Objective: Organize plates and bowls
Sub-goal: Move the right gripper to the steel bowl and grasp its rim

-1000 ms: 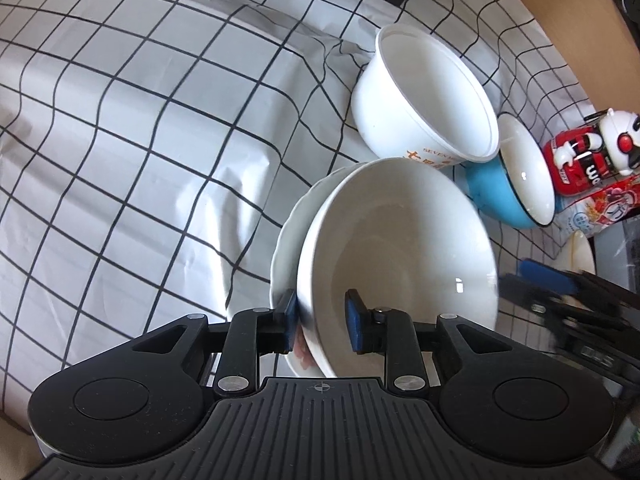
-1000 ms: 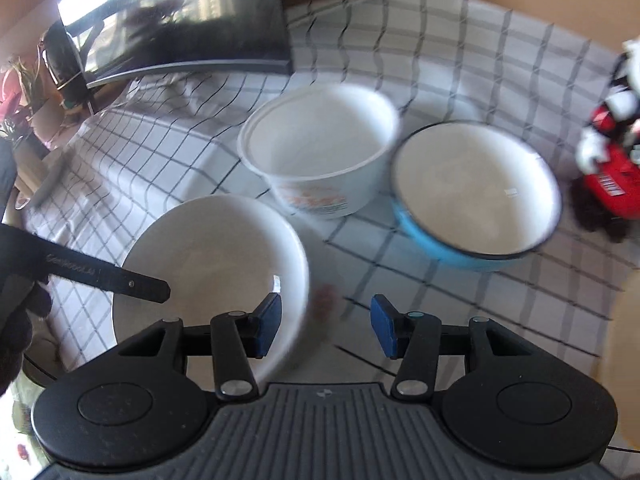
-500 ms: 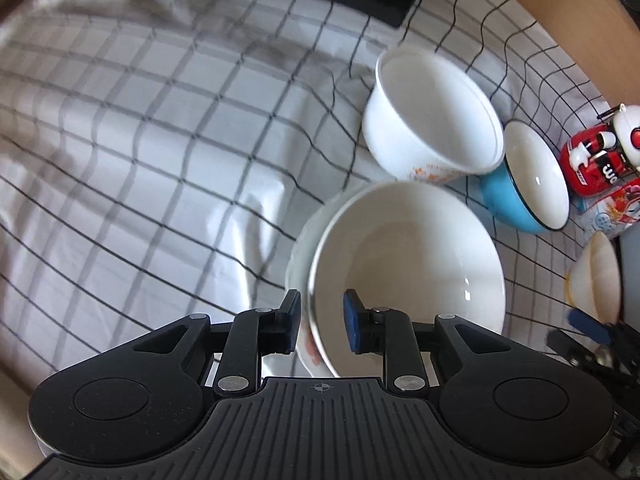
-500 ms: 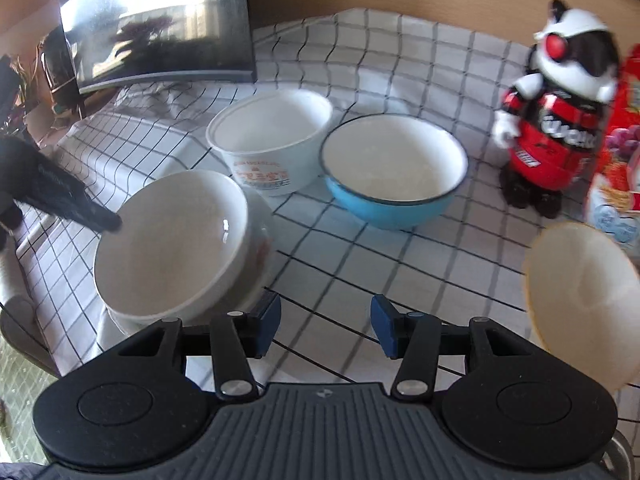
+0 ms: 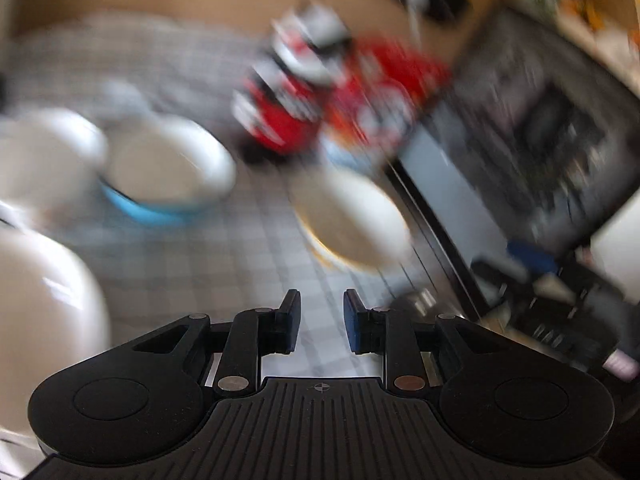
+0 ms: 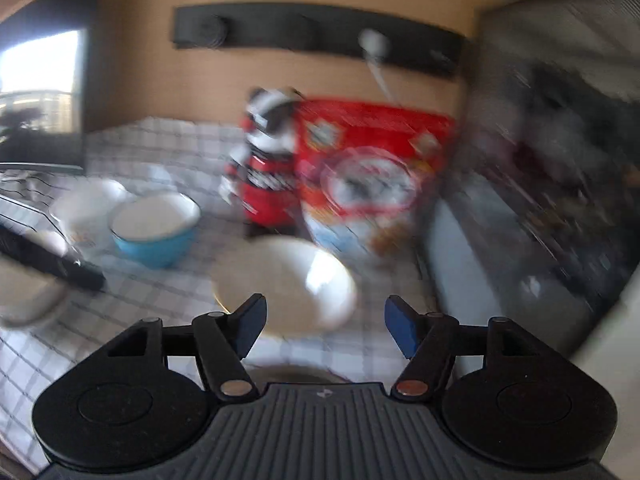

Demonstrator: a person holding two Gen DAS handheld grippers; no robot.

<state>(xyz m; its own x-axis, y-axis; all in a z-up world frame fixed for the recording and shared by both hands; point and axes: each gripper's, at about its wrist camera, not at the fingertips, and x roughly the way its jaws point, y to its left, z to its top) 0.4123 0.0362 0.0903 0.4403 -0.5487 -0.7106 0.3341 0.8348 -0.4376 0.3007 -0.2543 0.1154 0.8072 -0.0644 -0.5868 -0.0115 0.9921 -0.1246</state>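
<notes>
Both views are blurred by motion. My left gripper is open by a narrow gap, with only checked cloth between its fingers. The large white bowl lies apart from it at the left edge. A blue bowl and a tall white bowl stand side by side behind. My right gripper has its jaws opening wide and holds nothing. A cream bowl sits just beyond its fingertips, untouched. The same cream bowl lies ahead and right of the left gripper. The blue bowl is at the left.
A red toy figure and a red snack box stand behind the cream bowl. A dark appliance walls off the right side. A monitor stands at the far left. Checked cloth covers the table.
Both views swung right towards the toy and the appliance. My left gripper has come off the large white bowl's rim. My right jaws have widened, and the cream bowl now lies straight ahead of them.
</notes>
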